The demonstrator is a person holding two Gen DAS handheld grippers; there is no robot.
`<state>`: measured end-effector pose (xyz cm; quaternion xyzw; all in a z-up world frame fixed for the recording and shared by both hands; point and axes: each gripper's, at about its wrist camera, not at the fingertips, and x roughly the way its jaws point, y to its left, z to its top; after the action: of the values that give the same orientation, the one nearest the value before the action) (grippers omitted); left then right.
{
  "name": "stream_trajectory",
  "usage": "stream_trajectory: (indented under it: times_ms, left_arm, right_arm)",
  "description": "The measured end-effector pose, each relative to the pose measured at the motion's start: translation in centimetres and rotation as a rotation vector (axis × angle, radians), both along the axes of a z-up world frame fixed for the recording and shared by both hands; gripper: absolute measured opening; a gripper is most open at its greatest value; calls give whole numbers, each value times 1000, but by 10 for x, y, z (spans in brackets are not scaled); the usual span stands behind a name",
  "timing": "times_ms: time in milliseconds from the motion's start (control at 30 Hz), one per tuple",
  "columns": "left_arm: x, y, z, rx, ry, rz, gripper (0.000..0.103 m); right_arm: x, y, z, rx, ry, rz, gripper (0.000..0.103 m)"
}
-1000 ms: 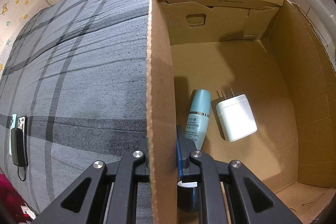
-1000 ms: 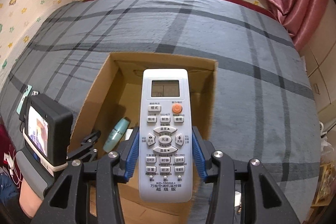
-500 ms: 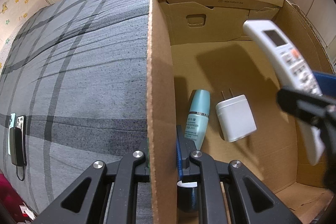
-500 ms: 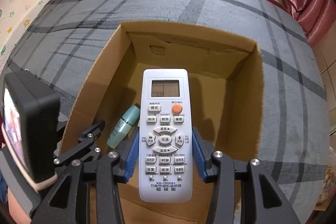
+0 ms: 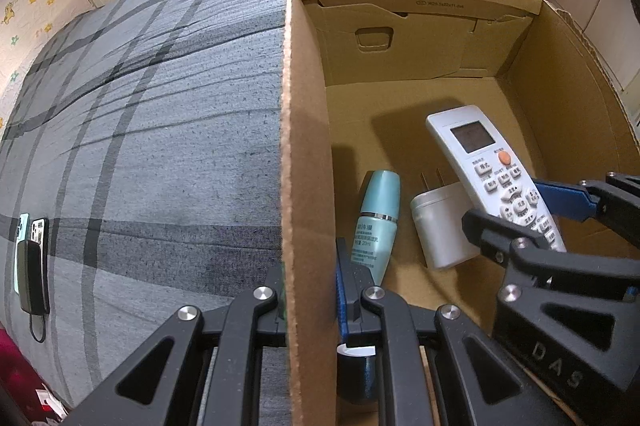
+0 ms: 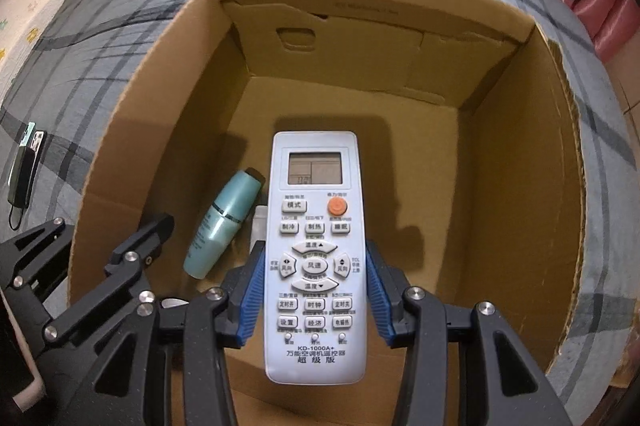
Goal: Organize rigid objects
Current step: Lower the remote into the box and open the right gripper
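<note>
Cardboard forms the open box (image 6: 516, 210) that stands on a grey plaid bedcover (image 5: 160, 146). The box's left wall (image 5: 306, 186) is clamped between the closed jaws of the left gripper (image 5: 310, 306), one finger outside and one inside; this grip is seen clearly only in the left wrist view. In the right wrist view the left gripper (image 6: 120, 258) is seen at 8 o'clock, from the side.

A white remote control (image 6: 316, 258) is held by its lower half between the blue pads (image 6: 252, 294) of the right gripper (image 6: 316, 290), the jaws part-way apart across its width. The remote is held inside the box, above the floor, its display end toward 12 o'clock.

On the box floor a teal bottle (image 5: 378, 218) lies just beside a white plug adapter (image 5: 440, 230). The adapter's prongs are visible only in the left wrist view; in the right wrist view the adapter (image 6: 260, 222) is mostly hidden behind the remote.

At 9 o'clock, phones (image 5: 30, 258) lie on the bedcover in both views.
</note>
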<state>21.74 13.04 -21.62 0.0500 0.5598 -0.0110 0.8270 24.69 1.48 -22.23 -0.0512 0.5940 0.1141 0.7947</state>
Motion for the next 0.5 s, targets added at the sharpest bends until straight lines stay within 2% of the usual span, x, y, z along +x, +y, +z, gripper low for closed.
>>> stream_trajectory:
  times_ms: [333,500]
  left_arm:
    - [0,0,0,5,0,-1,14]
    - [0,-1,0,6,2,-1,14]
  right_arm:
    - [6,4,-5,-7,9,-7,50]
    - [3,6,3,-20,-30,6,54]
